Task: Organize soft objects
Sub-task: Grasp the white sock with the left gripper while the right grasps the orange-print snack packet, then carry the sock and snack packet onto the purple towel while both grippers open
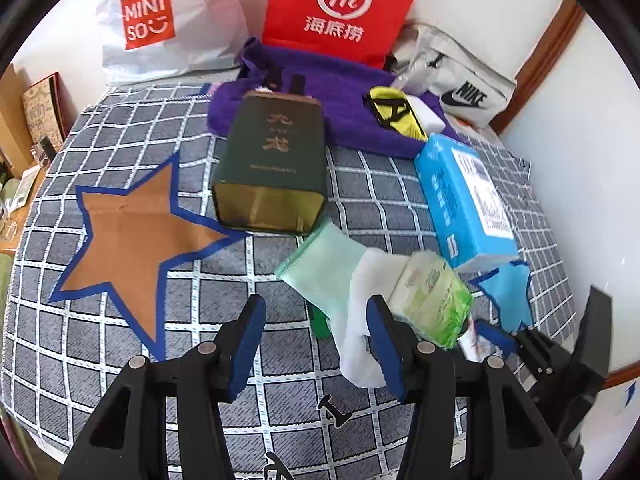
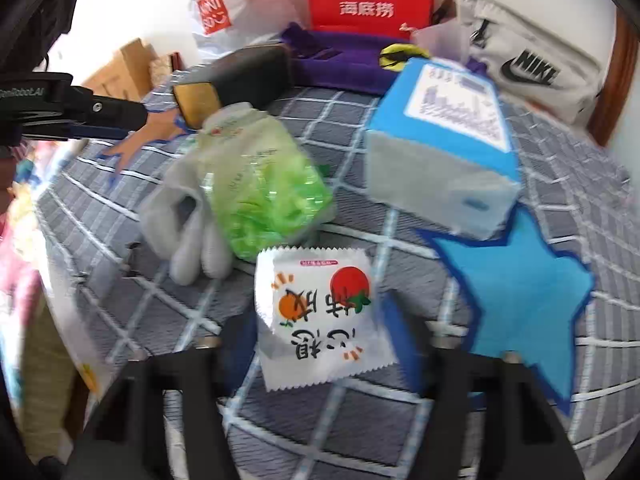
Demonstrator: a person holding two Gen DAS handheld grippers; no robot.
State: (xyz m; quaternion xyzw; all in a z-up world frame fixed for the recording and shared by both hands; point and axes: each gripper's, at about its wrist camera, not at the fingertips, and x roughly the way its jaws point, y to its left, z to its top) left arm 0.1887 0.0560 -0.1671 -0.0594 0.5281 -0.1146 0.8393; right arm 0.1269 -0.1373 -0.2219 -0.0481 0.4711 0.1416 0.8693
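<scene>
My left gripper [image 1: 316, 320] is open and empty above the checked cloth [image 1: 120, 360], just left of a white glove [image 1: 360, 320] with a mint-green cuff [image 1: 320, 264]. A green tissue pack [image 1: 432, 300] lies on the glove; it also shows in the right wrist view [image 2: 264, 192]. My right gripper [image 2: 324, 344] has its jaws open around a white snack packet [image 2: 320, 312] with fruit pictures; whether the pads touch it I cannot tell. A blue tissue box [image 2: 440, 144] lies on a blue star [image 2: 520, 292]. An orange star [image 1: 132, 240] lies left.
A dark green tin [image 1: 272, 164] lies on its side mid-cloth. Behind are a purple towel [image 1: 344, 92], a yellow pouch [image 1: 396, 112], a red bag [image 1: 340, 8], a Miniso bag [image 1: 160, 20] and a Nike bag [image 1: 464, 88]. The left gripper shows at the left of the right wrist view [image 2: 100, 116].
</scene>
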